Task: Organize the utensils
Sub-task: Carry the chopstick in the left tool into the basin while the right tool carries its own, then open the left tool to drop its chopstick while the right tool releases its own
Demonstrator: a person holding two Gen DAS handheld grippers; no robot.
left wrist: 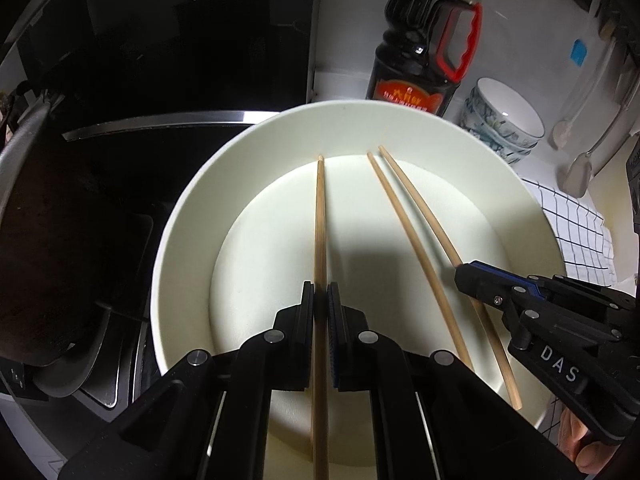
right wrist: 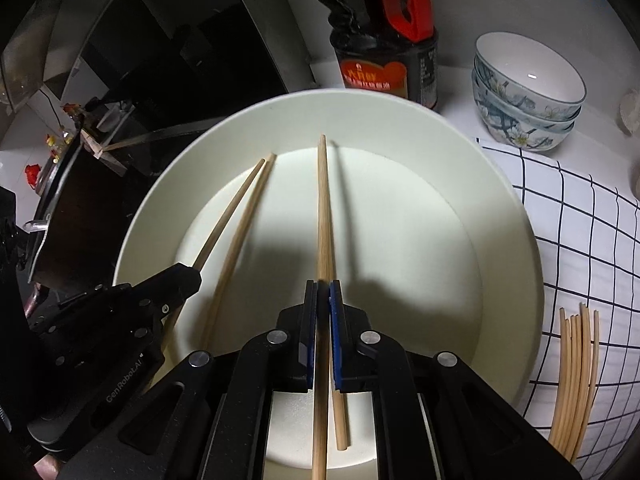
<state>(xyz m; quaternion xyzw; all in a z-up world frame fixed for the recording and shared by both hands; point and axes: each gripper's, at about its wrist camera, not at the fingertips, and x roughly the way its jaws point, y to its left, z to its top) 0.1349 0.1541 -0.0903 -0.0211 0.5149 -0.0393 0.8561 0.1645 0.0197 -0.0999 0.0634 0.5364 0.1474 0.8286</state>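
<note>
Behind plate (right wrist: 500, 208): sauce bottle (right wrist: 386, 68), bowls (right wrist: 528, 92).

A home kitchen — stovetop (left wrist: 160, 80), soy sauce bottle (left wrist: 420, 48), stacked bowls (right wrist: 528, 92).

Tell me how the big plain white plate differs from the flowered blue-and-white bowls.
The big plain white plate is wide, shallow and single; the flowered blue-and-white bowls are smaller, deep and stacked. The plate has wooden chopsticks on it; the top bowl looks empty. Both are round and white inside.
</note>
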